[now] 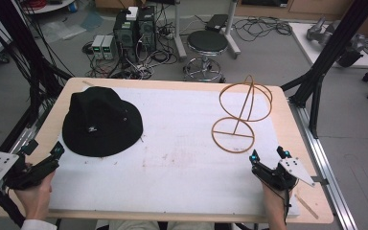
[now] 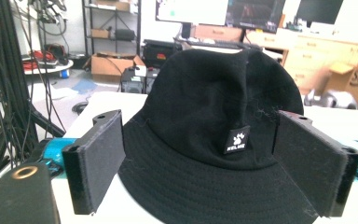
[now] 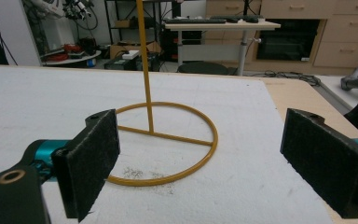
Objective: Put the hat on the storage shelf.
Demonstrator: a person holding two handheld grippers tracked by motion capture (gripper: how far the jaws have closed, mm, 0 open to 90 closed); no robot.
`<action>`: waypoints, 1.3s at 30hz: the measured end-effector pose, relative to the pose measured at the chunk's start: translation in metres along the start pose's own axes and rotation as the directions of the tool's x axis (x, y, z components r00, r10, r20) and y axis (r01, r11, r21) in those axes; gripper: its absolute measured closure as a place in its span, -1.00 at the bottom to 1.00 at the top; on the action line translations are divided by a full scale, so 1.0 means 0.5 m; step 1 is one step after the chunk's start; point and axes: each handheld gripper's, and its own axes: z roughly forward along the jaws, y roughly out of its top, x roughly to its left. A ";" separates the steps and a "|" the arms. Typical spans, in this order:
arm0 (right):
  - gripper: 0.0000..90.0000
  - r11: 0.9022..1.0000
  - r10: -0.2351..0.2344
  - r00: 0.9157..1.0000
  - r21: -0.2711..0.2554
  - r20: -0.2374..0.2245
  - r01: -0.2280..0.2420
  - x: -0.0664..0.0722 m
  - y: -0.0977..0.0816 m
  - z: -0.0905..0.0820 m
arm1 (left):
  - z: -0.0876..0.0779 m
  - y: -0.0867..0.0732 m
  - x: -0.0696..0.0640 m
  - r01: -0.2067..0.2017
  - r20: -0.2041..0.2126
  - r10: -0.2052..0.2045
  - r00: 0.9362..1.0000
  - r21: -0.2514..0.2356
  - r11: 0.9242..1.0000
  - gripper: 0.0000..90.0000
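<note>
Cables, computer boxes and a round stool crowd the floor along the top of the high view, and below them our worktop [image 1: 311, 211] carries a white sheet. We hold the left gripper [image 1: 45, 157] at the lower left of that view and the right gripper [image 1: 268, 155] at the lower right, both with fingers spread wide and nothing between them. On the left half of the sheet lies a black bucket hat [image 1: 100, 122], crown up, brim flat; in the left gripper view it [image 2: 214, 140] sits straight ahead of our open fingers [image 2: 98, 158], its small white label facing us. On the right stands a yellow wire hat stand [image 1: 242, 112], a ring base with a post and a looped head; the right gripper view shows its base ring [image 3: 161, 140] just beyond our fingers [image 3: 91, 158]. We judge the hat soft, light and floppy, so the near brim edge looks like the best hold, pinched flat. The stand seems stiff but light and may tip, so a grip low on the post would steady it.
</note>
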 end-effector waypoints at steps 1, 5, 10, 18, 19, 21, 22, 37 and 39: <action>-0.76 1.000 -0.001 1.000 -0.004 0.000 0.001 0.000 0.000 0.000 | 0.004 0.003 -0.002 -0.001 0.003 0.001 1.000 0.001 1.000 -0.63; -0.76 1.000 -0.004 1.000 -0.008 -0.005 0.004 0.001 0.000 -0.002 | 0.018 0.020 -0.008 -0.005 0.015 0.005 1.000 0.003 1.000 -0.63; -0.76 1.000 -0.005 1.000 -0.007 -0.006 0.005 0.001 0.000 -0.003 | 0.044 0.041 -0.014 -0.021 0.029 0.020 0.999 0.019 1.000 -0.63; -0.76 1.000 -0.005 1.000 -0.019 -0.009 0.005 0.002 0.002 -0.006 | 0.090 0.060 -0.018 -0.020 0.030 0.019 0.999 0.052 0.998 -0.63; -0.76 1.000 -0.005 1.000 -0.019 -0.009 0.005 0.002 0.002 -0.006 | 0.094 0.062 -0.019 -0.023 0.029 0.021 0.999 0.055 0.998 -0.63; -0.76 1.000 -0.010 1.000 -0.015 -0.008 0.010 0.003 0.002 -0.005 | 0.103 0.066 -0.021 -0.027 0.030 0.025 0.999 0.067 0.997 -0.62; -0.76 1.000 -0.013 1.000 -0.013 -0.008 0.013 0.003 0.002 -0.006 | 0.108 0.067 -0.022 -0.026 0.031 0.024 0.999 0.074 0.997 -0.62; -0.76 1.000 -0.017 1.000 -0.011 -0.019 0.017 0.008 0.003 -0.005 | 0.187 0.104 -0.047 -0.078 0.044 0.074 0.996 0.108 0.991 -0.60; -0.76 1.000 -0.017 1.000 -0.011 -0.018 0.017 0.008 0.003 -0.006 | 0.197 0.107 -0.049 -0.082 0.050 0.076 0.996 0.120 0.989 -0.60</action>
